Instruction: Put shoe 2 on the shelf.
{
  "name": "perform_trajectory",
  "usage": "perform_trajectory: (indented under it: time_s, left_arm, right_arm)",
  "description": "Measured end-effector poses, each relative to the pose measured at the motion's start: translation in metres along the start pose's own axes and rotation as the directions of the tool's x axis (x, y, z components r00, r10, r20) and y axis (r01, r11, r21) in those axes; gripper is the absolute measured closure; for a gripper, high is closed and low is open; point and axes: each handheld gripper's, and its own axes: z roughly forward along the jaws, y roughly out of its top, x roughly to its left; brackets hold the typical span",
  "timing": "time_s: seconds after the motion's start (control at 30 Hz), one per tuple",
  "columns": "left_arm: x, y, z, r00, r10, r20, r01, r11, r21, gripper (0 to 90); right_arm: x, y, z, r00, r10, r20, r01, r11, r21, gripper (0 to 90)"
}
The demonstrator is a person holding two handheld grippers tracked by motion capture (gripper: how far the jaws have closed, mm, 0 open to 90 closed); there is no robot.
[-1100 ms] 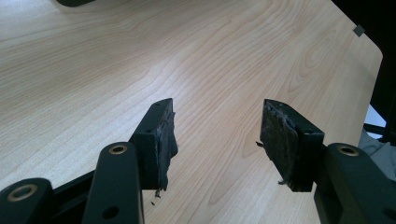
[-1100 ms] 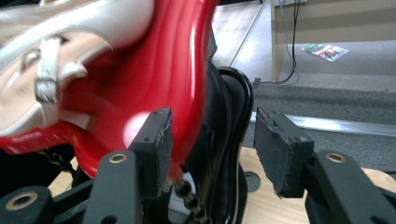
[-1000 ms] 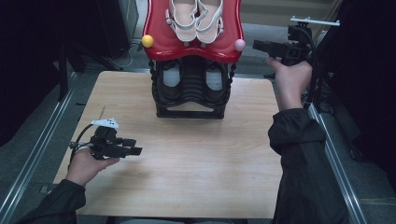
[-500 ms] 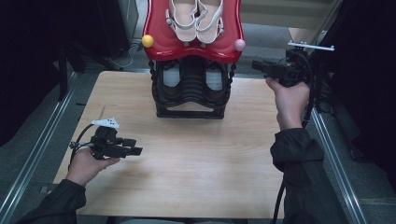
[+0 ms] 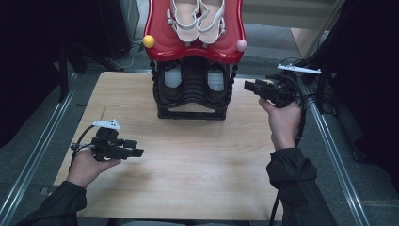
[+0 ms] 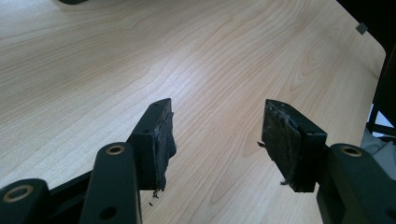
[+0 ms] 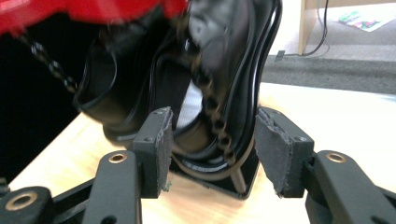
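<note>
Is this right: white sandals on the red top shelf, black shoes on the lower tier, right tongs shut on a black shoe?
Not quite. The right tongs are open, short of the black shoe, gripping nothing, as the right gripper view shows. White sandals on the red top shelf and black shoes below are correct.

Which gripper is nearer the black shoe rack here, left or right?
Right. The right gripper hangs just beside the black shoe rack, jaws pointing at it. The left gripper sits well back over the table's near-left part.
</note>
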Motion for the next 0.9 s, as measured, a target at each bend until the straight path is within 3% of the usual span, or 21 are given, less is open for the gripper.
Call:
perform_trajectory:
  time_s: [0.9]
  left_arm:
    - [-0.001, 0.0, 0.002, 1.0, 0.004, -0.006, -0.003, 0.9999, 0.012, 41.6]
  right_arm:
    - [0.016, -0.106, 0.018, 0.9951, 0.005, -0.099, 0.003, 0.997, 0.082, 46.1]
